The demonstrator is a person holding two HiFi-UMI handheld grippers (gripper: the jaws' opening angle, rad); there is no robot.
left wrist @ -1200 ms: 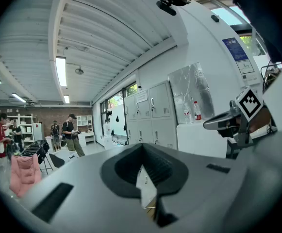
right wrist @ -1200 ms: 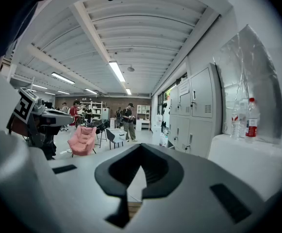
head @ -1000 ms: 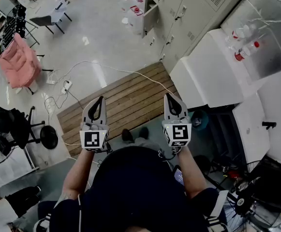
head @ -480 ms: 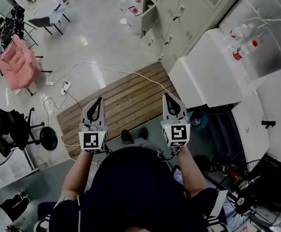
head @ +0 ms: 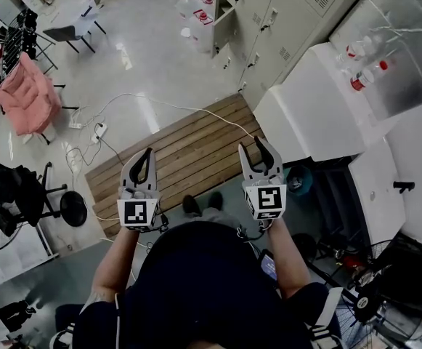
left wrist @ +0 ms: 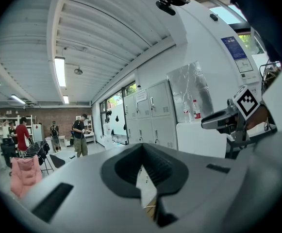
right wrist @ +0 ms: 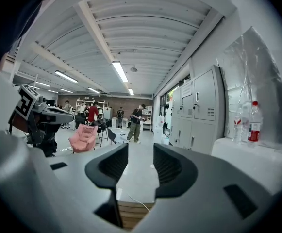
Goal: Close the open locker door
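A row of grey lockers (head: 283, 20) runs along the upper right of the head view. One low door (head: 225, 27) stands open toward the floor, far ahead of both grippers. My left gripper (head: 149, 151) is held at waist height over the wooden platform, its jaws shut on nothing. My right gripper (head: 254, 145) is level with it on the right; its jaws are opening with nothing between them. In the left gripper view the left gripper (left wrist: 141, 147) has its tips touching. The right gripper view shows the right gripper (right wrist: 141, 147) with a clear gap and floor beyond.
A wooden plank platform (head: 189, 147) lies under the grippers, with a white cable (head: 196, 109) across it. A white cabinet (head: 312, 107) with bottles (head: 363, 78) stands at right. Bottles (head: 200, 9) litter the floor by the open locker. A pink chair (head: 25, 93) and black office chair (head: 14, 187) stand at left.
The right gripper's jaws have parted from shut to open. The left gripper stays shut and both hands have barely moved.
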